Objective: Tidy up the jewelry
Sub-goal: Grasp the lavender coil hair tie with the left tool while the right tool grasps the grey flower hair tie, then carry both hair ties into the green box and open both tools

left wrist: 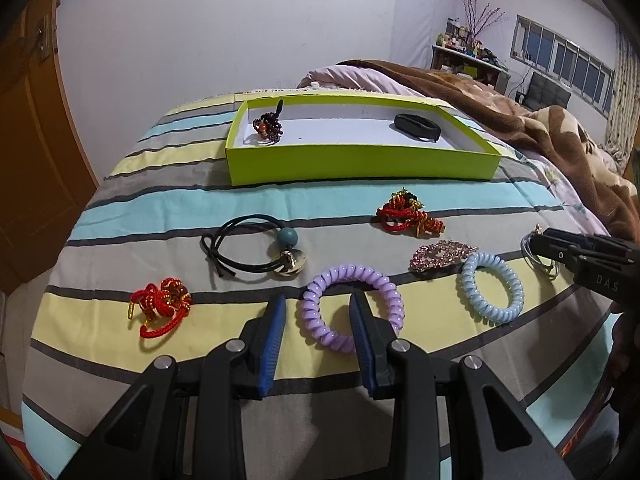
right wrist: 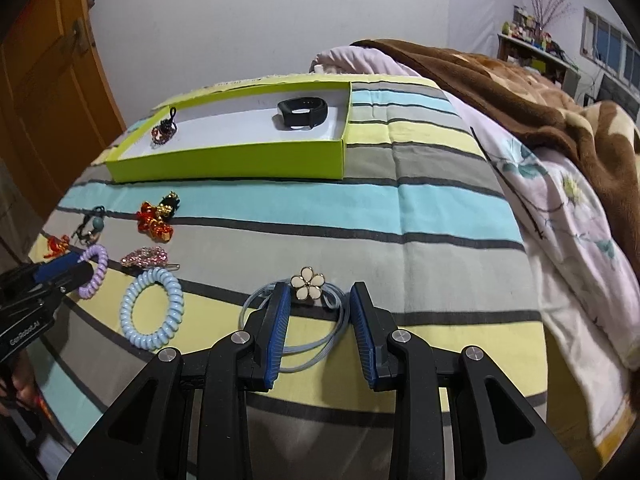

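A lime green box (left wrist: 360, 164) (right wrist: 240, 162) lies on the striped bedspread and holds a beaded piece (left wrist: 268, 125) and a black band (left wrist: 417, 126). My left gripper (left wrist: 318, 304) is open, its jaws on either side of the near-left arc of a purple spiral hair tie (left wrist: 352, 309). My right gripper (right wrist: 319, 296) is open around a grey-blue hair tie with a white flower (right wrist: 307, 282). A light blue spiral tie (left wrist: 492, 288) (right wrist: 152, 310), a pink rhinestone clip (left wrist: 440, 254) and two red knotted cords (left wrist: 408, 214) (left wrist: 162, 306) lie nearby.
A black hair tie with a teal bead (left wrist: 256, 250) lies left of centre. A brown blanket (left wrist: 520, 120) and a floral quilt (right wrist: 560, 216) lie at the right. A wooden door (left wrist: 28, 140) stands at the left. Shelves (left wrist: 468, 56) stand at the far wall.
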Demonstrator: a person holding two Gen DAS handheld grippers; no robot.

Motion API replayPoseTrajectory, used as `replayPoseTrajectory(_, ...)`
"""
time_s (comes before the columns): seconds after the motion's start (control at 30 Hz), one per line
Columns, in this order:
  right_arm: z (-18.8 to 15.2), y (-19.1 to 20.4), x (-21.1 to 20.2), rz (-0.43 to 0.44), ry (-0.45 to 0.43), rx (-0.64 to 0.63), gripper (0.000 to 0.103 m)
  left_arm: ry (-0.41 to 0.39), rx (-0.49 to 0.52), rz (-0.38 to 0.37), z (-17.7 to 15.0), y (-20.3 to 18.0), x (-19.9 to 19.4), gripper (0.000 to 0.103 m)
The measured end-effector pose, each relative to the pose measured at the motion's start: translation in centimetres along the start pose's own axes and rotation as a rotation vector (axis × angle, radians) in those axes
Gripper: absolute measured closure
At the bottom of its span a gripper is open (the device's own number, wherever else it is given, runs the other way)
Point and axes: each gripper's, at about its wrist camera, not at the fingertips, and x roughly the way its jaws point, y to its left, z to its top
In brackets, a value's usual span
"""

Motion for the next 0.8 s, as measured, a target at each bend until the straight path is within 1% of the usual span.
replayPoseTrajectory(0.03,0.0,0.1,0.1,-0.009,0.000,-0.010,0.071,0.000,0.003,0.005,0.0,0.0,0.0,0.075)
replayPoseTrajectory(0.07,0.0,0.4,0.1,-0.022,0.000,-0.024,0.072,0.000,0.005,0.015,0.0,0.0,0.0,0.081)
replayPoseTrajectory(0.1,-0.1,0.4,0.1,-0.032,-0.001,-0.028,0.080,-0.001,0.004,0.015,0.0,0.0,0.0,0.088)
replayPoseTrajectory(0.13,-0.1,0.5,0.1,-0.038,-0.003,-0.030,0.086,-0.001,0.006,0.010,0.0,0.0,0.0,0.091)
replayPoseTrajectory(0.2,-0.2,0.3,0.0,-0.037,-0.005,-0.022,0.100,0.000,0.010,0.008,0.0,0.0,-0.1,0.092)
replayPoseTrajectory(0.27,-0.2,0.1,-0.1,-0.028,-0.005,-0.009,0.100,-0.001,0.013,0.003,0.0,-0.1,-0.2,0.093)
replayPoseTrajectory(0.33,-0.3,-0.1,-0.4,-0.015,-0.008,0.008,0.100,-0.002,0.002,-0.019,-0.1,0.1,-0.3,0.093)
replayPoseTrajectory(0.4,-0.6,-0.3,-0.8,0.007,-0.019,0.026,0.100,-0.003,-0.010,-0.034,-0.2,0.3,-0.5,0.094)
replayPoseTrajectory(0.57,-0.9,-0.3,-2.5,0.019,-0.057,0.047,0.100,-0.019,-0.011,-0.051,-0.6,0.1,-1.6,0.094)
replayPoseTrajectory(0.8,-1.0,0.4,-5.1,0.034,-0.111,0.046,0.100,-0.087,-0.012,-0.073,0.0,0.1,-4.2,0.094)
